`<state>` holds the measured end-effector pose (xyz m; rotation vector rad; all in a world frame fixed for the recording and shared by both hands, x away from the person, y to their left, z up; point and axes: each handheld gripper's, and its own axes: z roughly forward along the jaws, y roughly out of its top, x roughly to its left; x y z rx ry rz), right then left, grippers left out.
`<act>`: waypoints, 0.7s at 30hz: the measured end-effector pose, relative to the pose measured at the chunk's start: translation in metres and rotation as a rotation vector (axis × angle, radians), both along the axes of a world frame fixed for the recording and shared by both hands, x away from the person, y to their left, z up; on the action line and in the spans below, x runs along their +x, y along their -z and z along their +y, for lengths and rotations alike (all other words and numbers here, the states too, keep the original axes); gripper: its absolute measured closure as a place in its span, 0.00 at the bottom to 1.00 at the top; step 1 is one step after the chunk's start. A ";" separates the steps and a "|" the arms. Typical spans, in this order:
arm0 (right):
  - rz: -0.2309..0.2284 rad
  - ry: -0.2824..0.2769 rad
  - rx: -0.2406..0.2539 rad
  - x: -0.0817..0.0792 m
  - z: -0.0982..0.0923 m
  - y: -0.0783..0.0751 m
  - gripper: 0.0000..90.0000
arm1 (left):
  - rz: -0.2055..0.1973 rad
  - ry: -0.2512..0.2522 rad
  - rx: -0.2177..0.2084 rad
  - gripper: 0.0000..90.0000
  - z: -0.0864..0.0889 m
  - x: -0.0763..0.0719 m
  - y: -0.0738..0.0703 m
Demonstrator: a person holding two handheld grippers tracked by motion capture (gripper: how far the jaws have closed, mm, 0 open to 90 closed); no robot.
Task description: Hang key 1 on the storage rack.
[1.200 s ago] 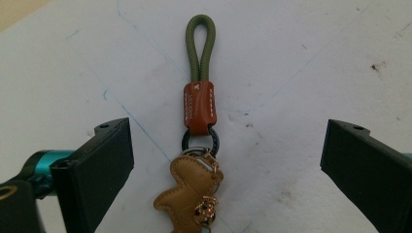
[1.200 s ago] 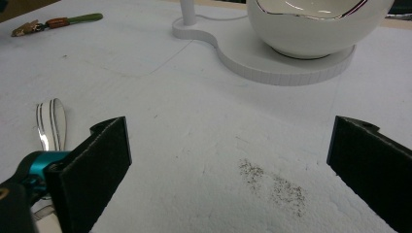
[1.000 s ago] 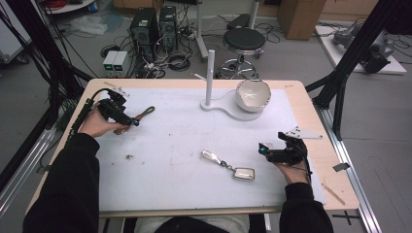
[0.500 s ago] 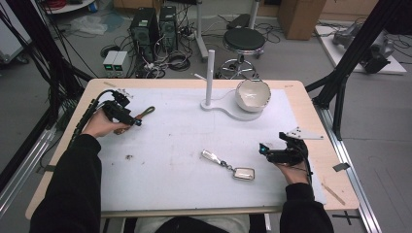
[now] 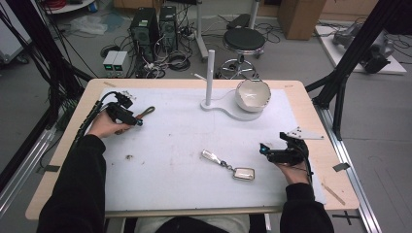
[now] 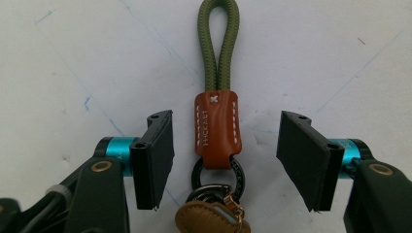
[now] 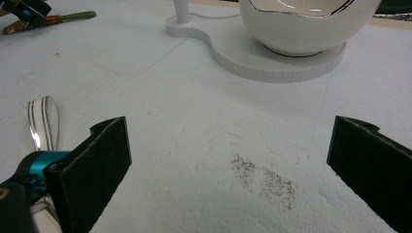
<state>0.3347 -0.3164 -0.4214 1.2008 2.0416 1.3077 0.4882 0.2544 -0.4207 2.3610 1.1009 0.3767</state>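
Note:
A keychain with a green cord loop (image 6: pixel 217 43), a brown leather tab (image 6: pixel 216 124) and a black ring lies on the white mat at the far left (image 5: pixel 147 111). My left gripper (image 6: pixel 226 131) straddles it. Its jaws have just been closing, with the tab between them, but a gap remains on each side, so it is open. At the mat's right side my right gripper (image 5: pixel 264 150) rests low and wide open (image 7: pixel 228 145) with nothing between its pads. A silver keychain (image 5: pixel 228 165) lies on the mat left of it.
A white bowl (image 5: pixel 252 95) sits on a white stand's base (image 7: pixel 272 60), with an upright post (image 5: pixel 210 73) at the back of the mat. The silver keychain's end (image 7: pixel 42 121) shows beside my right gripper's left jaw. The wooden table edge (image 5: pixel 335 194) frames the mat.
The left hand has sunk a little onto the green keychain at the mat's left. The right hand and the silver keychain have not moved.

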 end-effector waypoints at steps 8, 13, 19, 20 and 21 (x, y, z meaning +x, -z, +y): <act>-0.001 0.002 0.004 0.000 0.000 0.000 0.01 | -0.005 -0.001 0.020 0.61 -0.004 0.000 0.004; -0.007 0.005 0.005 0.000 -0.001 0.000 0.01 | 0.005 0.010 0.006 0.70 -0.004 0.000 0.004; -0.003 0.006 0.003 -0.001 0.000 -0.001 0.01 | 0.022 -0.003 -0.027 0.75 -0.002 0.001 0.004; -0.004 0.006 0.005 -0.001 0.000 -0.001 0.01 | 0.030 -0.007 -0.033 0.76 -0.001 0.002 0.003; -0.009 0.005 0.003 0.000 -0.001 -0.001 0.01 | 0.032 -0.010 -0.038 0.78 0.001 0.003 0.003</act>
